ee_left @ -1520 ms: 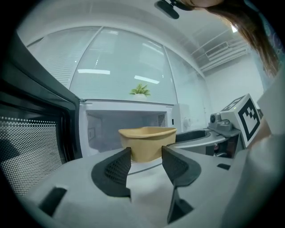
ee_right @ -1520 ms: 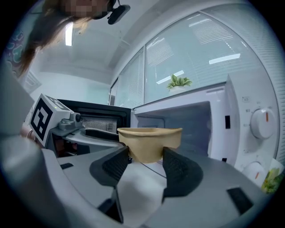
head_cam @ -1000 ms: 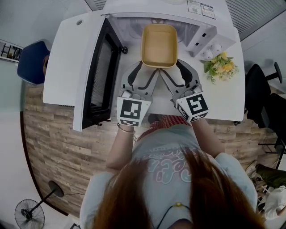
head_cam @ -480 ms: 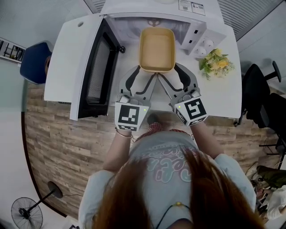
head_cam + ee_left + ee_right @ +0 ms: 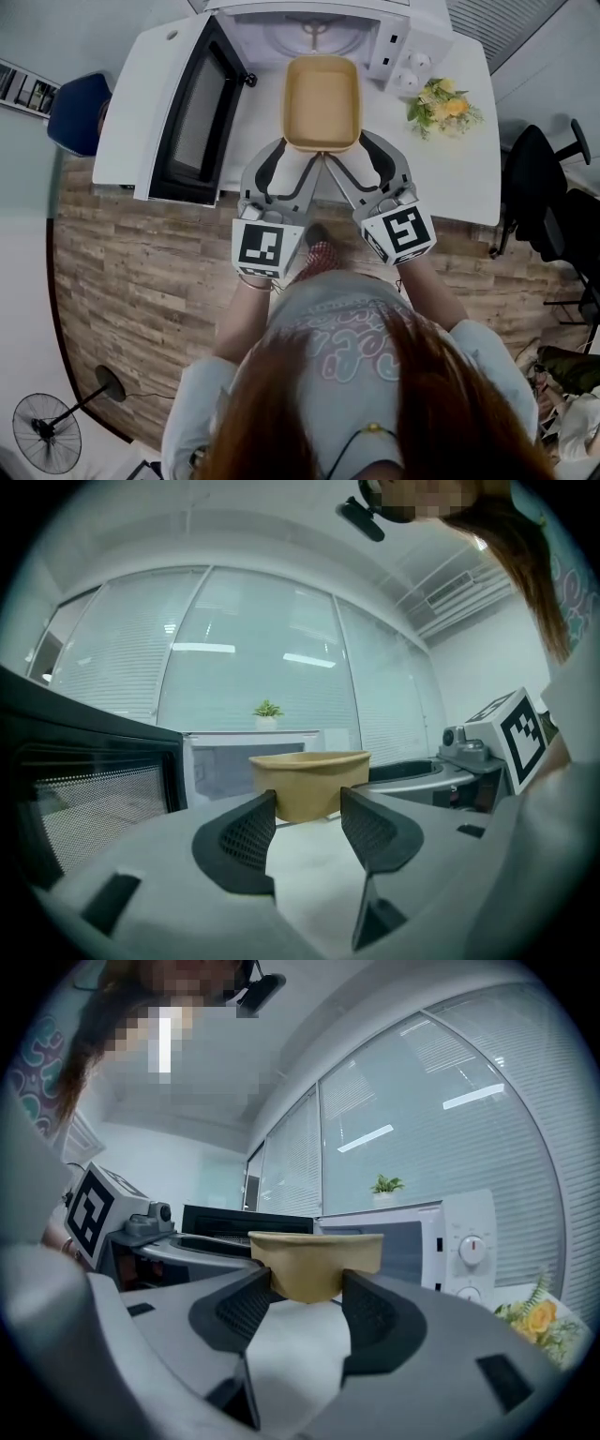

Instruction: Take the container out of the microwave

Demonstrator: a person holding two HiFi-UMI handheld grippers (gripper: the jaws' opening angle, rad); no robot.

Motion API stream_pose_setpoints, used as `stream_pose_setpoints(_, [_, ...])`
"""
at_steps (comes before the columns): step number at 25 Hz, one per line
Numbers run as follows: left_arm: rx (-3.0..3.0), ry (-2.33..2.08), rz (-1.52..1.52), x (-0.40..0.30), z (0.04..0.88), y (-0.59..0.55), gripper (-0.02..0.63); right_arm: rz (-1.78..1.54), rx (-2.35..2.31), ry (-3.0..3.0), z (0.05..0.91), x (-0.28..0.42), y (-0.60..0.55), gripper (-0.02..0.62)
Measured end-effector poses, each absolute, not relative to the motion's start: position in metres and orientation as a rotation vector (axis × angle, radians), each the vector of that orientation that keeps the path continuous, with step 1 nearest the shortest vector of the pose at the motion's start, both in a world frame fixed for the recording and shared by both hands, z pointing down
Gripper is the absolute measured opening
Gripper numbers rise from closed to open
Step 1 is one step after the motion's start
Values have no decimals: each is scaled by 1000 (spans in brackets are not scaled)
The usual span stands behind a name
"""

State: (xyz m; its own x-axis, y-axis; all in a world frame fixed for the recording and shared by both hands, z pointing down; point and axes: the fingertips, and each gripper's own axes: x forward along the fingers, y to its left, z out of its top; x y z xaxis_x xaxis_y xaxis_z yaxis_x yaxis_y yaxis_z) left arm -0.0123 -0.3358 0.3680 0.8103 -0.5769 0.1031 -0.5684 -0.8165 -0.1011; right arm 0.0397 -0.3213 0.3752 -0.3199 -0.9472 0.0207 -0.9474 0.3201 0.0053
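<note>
Tan, matte container (image 5: 322, 101), a rounded-rectangular tub, is outside the glossy white microwave (image 5: 398, 45), above the white surface (image 5: 450, 173) beside the open dark-windowed door (image 5: 183, 108). Left tool (image 5: 302, 153) and right tool (image 5: 345, 153) each clamp its near end. A second ago it sat closer to the cavity; it is now nearer the surface's near edge

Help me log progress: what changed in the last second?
The left gripper and right gripper drew the container out of the microwave toward the person. Unchanged: both still clamp its near end, the door stays open, flowers sit beside the microwave.
</note>
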Motion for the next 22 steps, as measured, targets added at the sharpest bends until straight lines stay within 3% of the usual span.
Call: stream_pose_setpoints(22, [-2915, 1007, -121, -39, 340, -207, 215, -42, 1745, -2583, 348, 13, -195, 230])
